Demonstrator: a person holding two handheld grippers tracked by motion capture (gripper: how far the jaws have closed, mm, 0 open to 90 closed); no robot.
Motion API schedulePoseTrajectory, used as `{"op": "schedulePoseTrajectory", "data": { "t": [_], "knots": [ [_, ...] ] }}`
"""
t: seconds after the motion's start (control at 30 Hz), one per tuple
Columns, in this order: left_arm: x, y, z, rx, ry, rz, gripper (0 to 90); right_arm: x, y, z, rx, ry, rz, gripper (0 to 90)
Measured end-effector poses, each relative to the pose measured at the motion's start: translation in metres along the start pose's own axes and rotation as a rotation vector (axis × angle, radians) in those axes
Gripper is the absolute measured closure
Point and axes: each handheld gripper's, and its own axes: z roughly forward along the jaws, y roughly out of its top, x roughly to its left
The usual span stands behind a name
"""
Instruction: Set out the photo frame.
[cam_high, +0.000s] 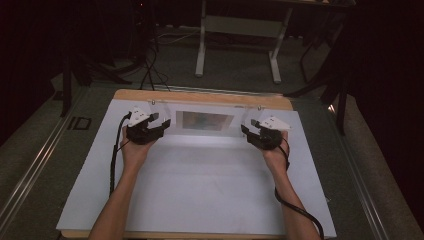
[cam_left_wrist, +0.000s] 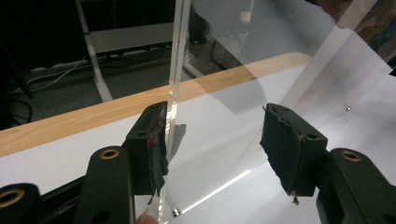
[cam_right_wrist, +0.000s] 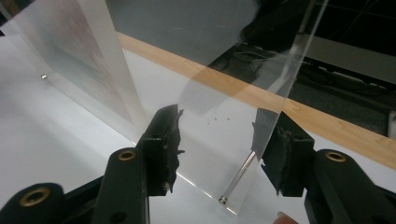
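Note:
A clear acrylic panel (cam_high: 205, 120) stands upright near the far edge of the white table top (cam_high: 200, 180), with a picture sheet (cam_high: 207, 120) in its middle. My left gripper (cam_high: 162, 122) is at the panel's left end. In the left gripper view the left gripper (cam_left_wrist: 215, 116) is open, and the panel's side edge (cam_left_wrist: 173, 88) lies against its left pad. My right gripper (cam_high: 248, 127) is at the right end. In the right gripper view the right gripper (cam_right_wrist: 219, 116) is open too, with the panel's edge (cam_right_wrist: 280, 98) just inside its right pad. Neither pair of jaws is closed on the panel.
A wooden strip (cam_high: 200, 96) runs along the table's far edge behind the panel. A small screw (cam_left_wrist: 175, 213) and a standoff pin (cam_right_wrist: 238, 177) sit at the panel's foot. Beyond the table stand a grey desk frame (cam_high: 240, 30) and floor cables (cam_high: 150, 65).

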Motion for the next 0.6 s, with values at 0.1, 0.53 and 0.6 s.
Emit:
{"op": "schedulePoseTrajectory", "data": {
  "t": [0.1, 0.53, 0.6],
  "knots": [
    [-0.002, 0.002, -0.001, -0.002, 0.016, -0.013, 42.8, 0.000, 0.002, -0.001, 0.004, 0.000, 0.000, 50.4],
    [-0.005, 0.001, -0.013, -0.018, -0.002, -0.090, 47.0, -0.001, 0.007, -0.014, -0.020, 0.061, 0.082, 51.8],
    [-0.007, -0.002, -0.015, -0.027, -0.014, -0.106, 48.0, 0.000, 0.008, -0.019, -0.032, 0.070, 0.101, 51.7]
  ]
}}
